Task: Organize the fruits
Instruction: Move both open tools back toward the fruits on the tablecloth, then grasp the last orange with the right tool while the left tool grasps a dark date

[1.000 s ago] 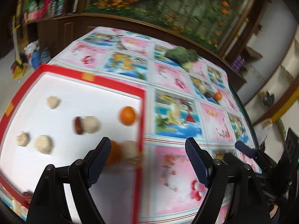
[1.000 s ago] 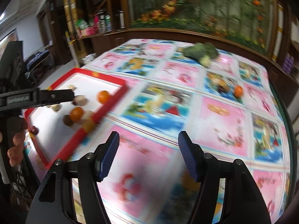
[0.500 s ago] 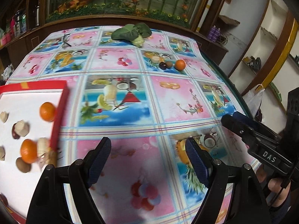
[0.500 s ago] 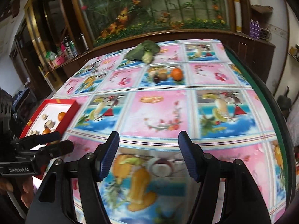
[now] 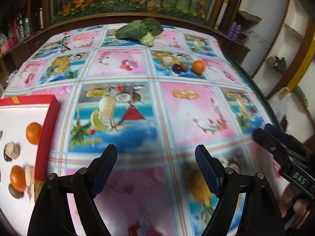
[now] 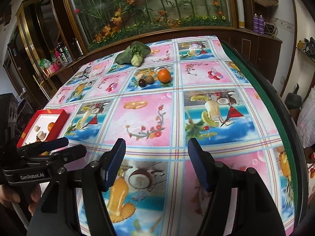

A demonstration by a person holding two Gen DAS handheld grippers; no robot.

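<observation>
Fruits: the orange (image 6: 164,76) at twelve o'clock now faces both spread, empty grippers, left (image 5: 155,169) and right (image 6: 156,164), swung off the red tray (image 5: 47,129) — next pickup

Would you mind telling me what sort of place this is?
Probably a home dining room: a table with a fruit-print tablecloth, a dark wooden sideboard and a planted glass display.

My left gripper (image 5: 155,157) is hanging wide apart and empty over the fruit-print tablecloth (image 5: 196,118). At the left edge the red tray (image 5: 46,137) is holding two oranges (image 5: 33,133) and pale pieces. Far ahead, an orange (image 5: 198,66) is sitting beside two dark fruits (image 5: 180,67). My right gripper (image 5: 271,135) is poking in at right.
</observation>
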